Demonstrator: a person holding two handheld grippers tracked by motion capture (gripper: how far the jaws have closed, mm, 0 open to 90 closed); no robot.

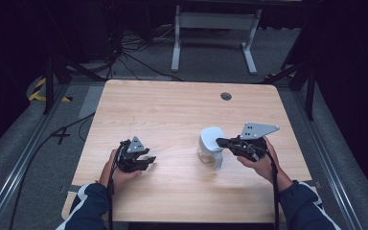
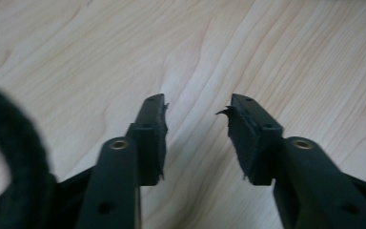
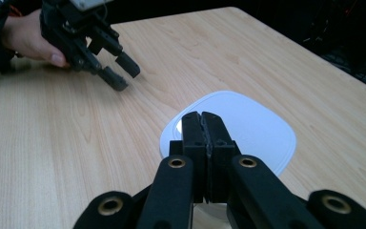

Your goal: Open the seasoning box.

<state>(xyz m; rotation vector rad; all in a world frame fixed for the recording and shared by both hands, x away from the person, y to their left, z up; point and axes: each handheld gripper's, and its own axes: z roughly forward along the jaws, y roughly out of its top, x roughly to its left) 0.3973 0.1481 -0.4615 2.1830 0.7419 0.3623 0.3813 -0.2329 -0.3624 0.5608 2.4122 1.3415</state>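
We hold the right gripper (image 3: 205, 125) pressed together, empty, above the white lid (image 3: 248, 129), left gripper (image 2: 198, 112) spread, empty, over the table (image 1: 172, 110).

Pale wood surface (image 1: 172, 110) with a round grommet (image 1: 226, 96), on grey carpet (image 1: 211, 57). Beyond, white frame legs (image 1: 176, 45), loose cables (image 1: 139, 62), yellow-black tape (image 1: 38, 91). Dark all round.

High view: overhead, facing forward and down across the whole tabletop (image 1: 172, 105). Left gripper view: close above the wood. Right gripper view: low, looking across the tabletop; shares the left gripper (image 3: 119, 71) with the high view.
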